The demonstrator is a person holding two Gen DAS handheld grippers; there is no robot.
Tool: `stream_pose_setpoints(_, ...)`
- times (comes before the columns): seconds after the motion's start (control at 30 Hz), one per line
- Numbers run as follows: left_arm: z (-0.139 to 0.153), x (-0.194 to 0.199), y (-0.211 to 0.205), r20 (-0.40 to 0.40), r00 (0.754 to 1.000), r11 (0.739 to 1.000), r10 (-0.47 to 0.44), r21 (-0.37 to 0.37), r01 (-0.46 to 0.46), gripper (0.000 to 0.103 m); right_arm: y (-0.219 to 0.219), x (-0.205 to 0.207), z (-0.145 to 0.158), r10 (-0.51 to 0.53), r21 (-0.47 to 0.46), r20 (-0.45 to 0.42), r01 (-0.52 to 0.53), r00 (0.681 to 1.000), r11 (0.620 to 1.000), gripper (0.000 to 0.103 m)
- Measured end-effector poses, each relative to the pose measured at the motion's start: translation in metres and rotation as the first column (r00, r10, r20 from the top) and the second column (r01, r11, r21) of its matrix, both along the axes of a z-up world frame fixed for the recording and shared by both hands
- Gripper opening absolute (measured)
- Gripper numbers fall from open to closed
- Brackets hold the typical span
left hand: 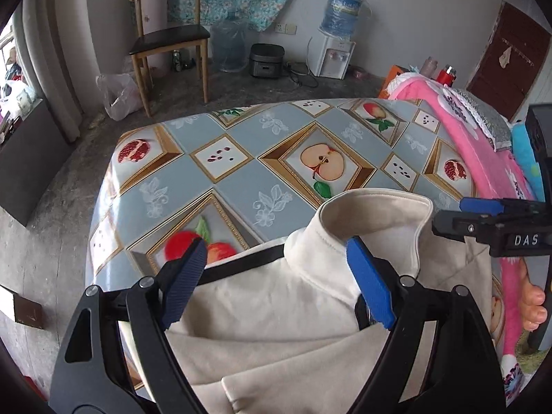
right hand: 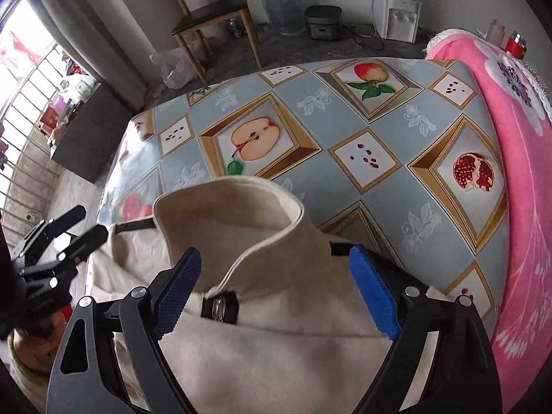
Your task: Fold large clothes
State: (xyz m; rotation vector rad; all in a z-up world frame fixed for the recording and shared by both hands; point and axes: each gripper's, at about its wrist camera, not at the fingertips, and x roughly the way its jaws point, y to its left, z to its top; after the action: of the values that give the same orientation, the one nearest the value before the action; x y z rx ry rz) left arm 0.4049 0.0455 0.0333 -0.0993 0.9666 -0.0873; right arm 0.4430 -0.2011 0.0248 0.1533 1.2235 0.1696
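Both tools [left hand: 276, 276] [right hand: 276, 289] gape (empty) over garment [left hand: 276, 327].

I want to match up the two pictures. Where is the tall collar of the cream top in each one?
Left wrist view: the collar stands right of the middle, just above the left gripper.
Right wrist view: the collar stands left of the middle, above the right gripper.
Shared landmark: the halved apple picture on the tablecloth, just beyond the collar in both.
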Motion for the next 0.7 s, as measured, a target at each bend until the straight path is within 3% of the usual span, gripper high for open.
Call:
stream_pose_setpoints(0.13, -0.022, 0.028, -0.021, -0.044, 0.999, 0.999, -0.032, 0.015, 0.033, 0.079, -0.006, 0.032, -0.023, -0.016, 0.045, -0.096, 0.02, 0.995, 0.999, 0.085)
stream_pose_setpoints(0.23, -0.037, 0.041, -0.032, -0.085, 0.994, 0.997, -0.067, 0.02, 0.069, 0.061, -0.002, 0.041, -0.039, 0.017, 0.026, -0.157, -0.013, 0.987, 1.0, 0.079)
stream_pose_setpoints(0.3, -0.043, 0.045, -0.036, -0.101, 0.99, 0.995, -0.094, 0.006, 0.095, 0.031, 0.001, 0.04, -0.044, 0.042, 0.0, -0.175, -0.043, 0.984, 0.999, 0.067)
stream_pose_setpoints(0.33, -0.044, 0.045, -0.038, -0.101, 0.988, 0.994, -0.113, -0.007, 0.112, 0.024, 0.003, 0.038, -0.045, 0.058, -0.008, -0.172, -0.06, 0.983, 0.998, 0.061)
stream_pose_setpoints(0.4, -0.04, 0.04, -0.041, -0.073, 0.988, 0.99, -0.139, 0.004, 0.14, 0.009, 0.004, 0.029, -0.041, 0.094, -0.006, -0.144, -0.096, 0.985, 0.995, 0.034)
stream_pose_setpoints(0.5, -0.024, 0.02, -0.048, -0.01, 0.977, 0.975, -0.215, 0.055, 0.215, 0.007, 0.006, 0.006, -0.025, 0.158, -0.021, -0.071, -0.16, 0.985, 0.987, 0.017)
stream_pose_setpoints(0.7, 0.004, -0.051, -0.06, 0.061, 0.92, 0.909, -0.387, 0.195, 0.37, 0.006, 0.008, -0.069, 0.0, 0.283, -0.131, 0.061, -0.274, 0.957, 0.953, 0.011)
